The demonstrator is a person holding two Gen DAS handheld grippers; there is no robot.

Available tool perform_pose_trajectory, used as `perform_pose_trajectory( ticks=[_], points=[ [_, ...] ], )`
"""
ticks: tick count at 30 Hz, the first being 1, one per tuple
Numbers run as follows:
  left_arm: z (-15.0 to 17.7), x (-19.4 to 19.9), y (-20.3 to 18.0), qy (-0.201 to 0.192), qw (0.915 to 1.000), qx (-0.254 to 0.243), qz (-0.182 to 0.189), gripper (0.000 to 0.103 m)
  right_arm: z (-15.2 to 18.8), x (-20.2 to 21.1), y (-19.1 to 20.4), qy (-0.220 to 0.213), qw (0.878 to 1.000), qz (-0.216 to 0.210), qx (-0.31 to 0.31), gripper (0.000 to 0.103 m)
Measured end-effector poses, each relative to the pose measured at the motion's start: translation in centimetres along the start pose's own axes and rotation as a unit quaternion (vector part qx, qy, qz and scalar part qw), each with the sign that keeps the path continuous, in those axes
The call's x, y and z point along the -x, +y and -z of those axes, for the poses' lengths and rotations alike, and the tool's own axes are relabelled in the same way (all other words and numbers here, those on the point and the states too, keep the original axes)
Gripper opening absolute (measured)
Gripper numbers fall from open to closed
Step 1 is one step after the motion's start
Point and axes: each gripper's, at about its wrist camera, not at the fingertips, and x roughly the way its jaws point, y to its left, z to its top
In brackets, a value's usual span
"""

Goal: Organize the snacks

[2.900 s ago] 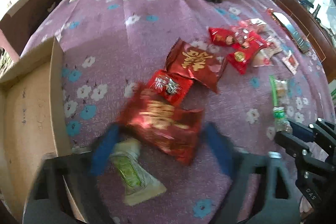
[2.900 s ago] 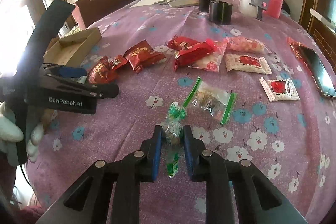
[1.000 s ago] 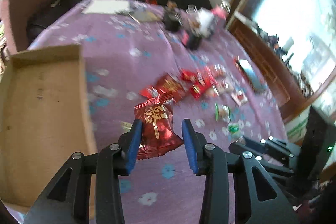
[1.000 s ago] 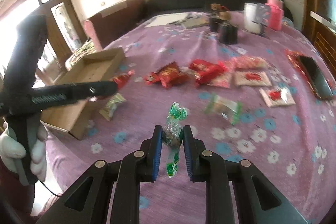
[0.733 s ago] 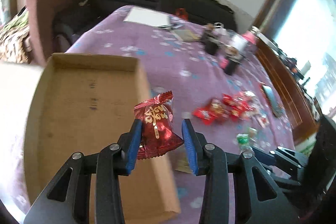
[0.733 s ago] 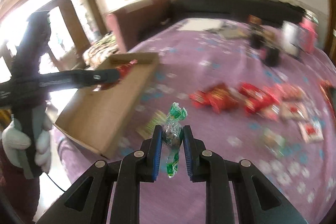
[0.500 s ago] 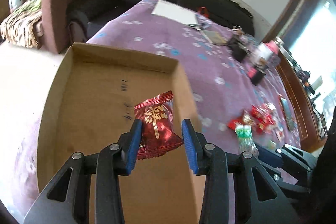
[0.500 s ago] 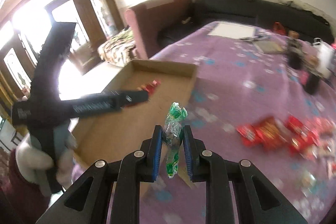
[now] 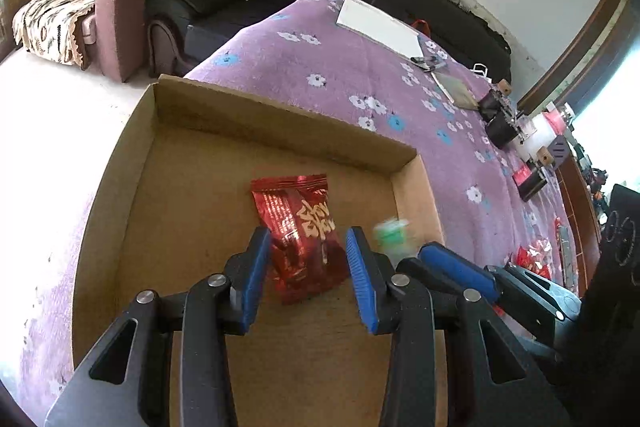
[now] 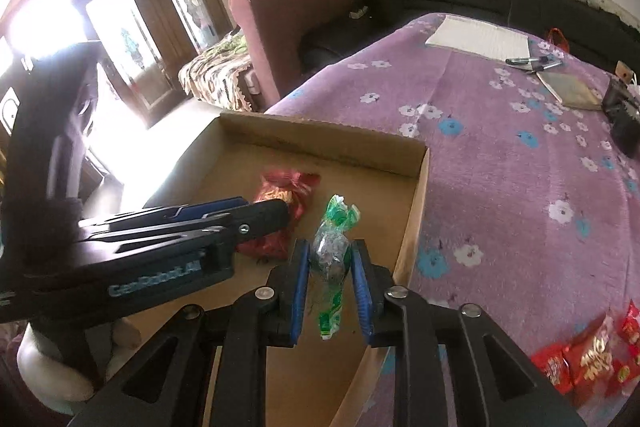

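Note:
A red snack packet lies on the floor of the cardboard box, between and just beyond the fingers of my left gripper, which is open and clear of it. In the right wrist view the packet shows partly behind the left gripper. My right gripper is shut on a green-wrapped candy and holds it above the box, near its right wall. The candy's green top shows blurred in the left wrist view.
The box sits at the edge of a table under a purple flowered cloth. Several red snack packets lie on the cloth at the right. A white pad, pens and dark containers stand at the far end. A sofa and armchair are behind.
My left gripper has opened and the red packet has dropped onto the box floor. Both grippers have moved further over the box; the right one still holds the candy.

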Motion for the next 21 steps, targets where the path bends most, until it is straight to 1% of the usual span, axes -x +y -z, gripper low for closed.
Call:
perform_pose_trajectory(
  ticks=[2,4,6,7,10,11,12,13,14,16,19,21],
  points=[
    [0.0,0.5,0.0,-0.005,1.0000,0.001,-0.004,0.042,0.1,1.0,-0.4,-0.009,1.000,-0.009,-0.011,0.027],
    [0.3,1.3,-0.3,-0.017,0.9999,0.002,-0.004,0.042,0.0,2.7,-0.9,-0.028,0.999,-0.013,-0.022,0.029],
    [0.8,2.2,-0.8,-0.027,0.9996,0.002,0.005,0.042,0.2,4.2,-1.4,-0.042,0.999,0.008,-0.034,0.034],
    [1.1,2.7,-1.1,-0.032,0.9995,0.001,0.008,0.042,0.3,4.4,-1.5,-0.038,0.998,0.026,-0.038,0.034],
    [2.1,3.8,-2.0,-0.044,0.9989,0.001,0.018,0.042,1.0,3.7,-1.7,-0.004,0.999,0.019,-0.043,0.033],
    [2.6,4.2,-2.4,-0.046,0.9987,0.000,0.022,0.042,1.2,3.2,-1.6,0.004,0.999,0.020,-0.043,0.028],
    [3.0,4.5,-2.6,-0.046,0.9986,0.000,0.025,0.042,1.6,2.8,-1.5,0.011,0.999,0.021,-0.041,0.015],
    [3.4,4.9,-2.8,-0.044,0.9986,-0.002,0.029,0.042,1.9,2.8,-1.3,0.009,0.998,0.042,-0.038,0.011],
    [3.8,5.1,-2.9,-0.043,0.9986,-0.003,0.030,0.042,2.1,2.9,-1.3,0.008,0.998,0.052,-0.036,0.000],
    [4.5,5.8,-3.4,-0.043,0.9986,-0.008,0.032,0.042,2.6,3.5,-1.5,0.012,0.998,0.046,-0.047,0.000],
    [5.3,6.8,-4.0,-0.046,0.9982,-0.015,0.035,0.042,4.0,4.8,-1.1,0.013,0.997,0.055,-0.044,0.000],
    [5.7,7.2,-4.3,-0.050,0.9979,-0.019,0.036,0.042,5.0,5.5,-1.1,0.016,0.997,0.047,-0.052,0.000]
  ],
)
